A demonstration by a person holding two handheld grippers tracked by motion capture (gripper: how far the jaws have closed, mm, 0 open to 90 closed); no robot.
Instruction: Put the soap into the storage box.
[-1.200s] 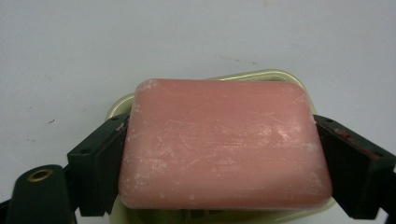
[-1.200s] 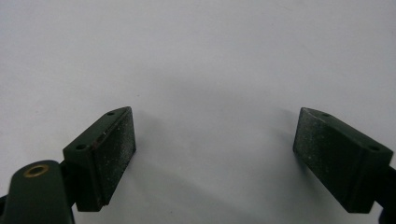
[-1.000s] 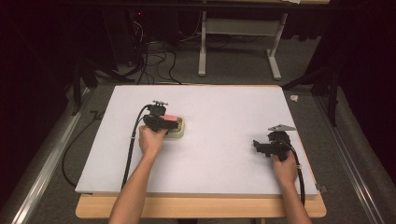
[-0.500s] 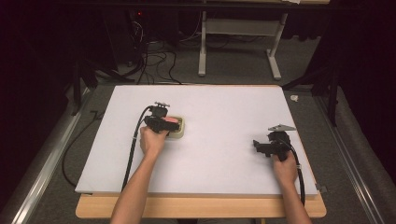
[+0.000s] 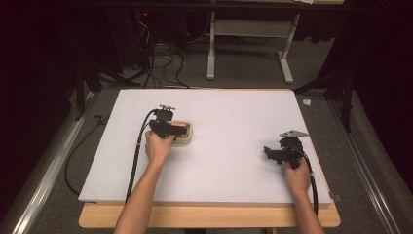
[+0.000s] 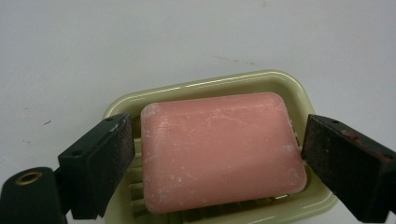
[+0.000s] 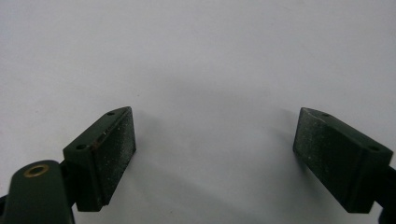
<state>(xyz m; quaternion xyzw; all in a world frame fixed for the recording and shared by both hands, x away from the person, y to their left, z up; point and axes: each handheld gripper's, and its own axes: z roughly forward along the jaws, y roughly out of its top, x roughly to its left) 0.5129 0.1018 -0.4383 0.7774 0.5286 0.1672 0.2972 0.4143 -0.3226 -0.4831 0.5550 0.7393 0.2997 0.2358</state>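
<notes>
**Soap bar in dish, left jaws just off it**

Pink soap bar: rounded-corner rectangular block, matte, waxy face with faint white scuffs and powdery specks near the edges. No stamp or lettering readable on it.

It lies flat in the soap dish: pale yellow-green glossy plastic, rounded rectangle, raised rim, slatted ribs visible under the bar at the near end. No brand mark visible. In the high view the dish sits left of centre on the white board, a smooth matt sheet with a few small dark marks.

Left gripper: jaws have just been opening. The bar is between them, and the pads stand just clear of its short ends, so the bar is released, not gripped. Pads are black flat blocks with a gritty, worn face; reddish smear on the right one.

Right gripper: jaws spread wide over bare board, nothing between them. Same black gritty pads, dusted with white specks. In the high view it sits well apart from the dish, near the board's right side, grey three-cornered plate on top.
</notes>
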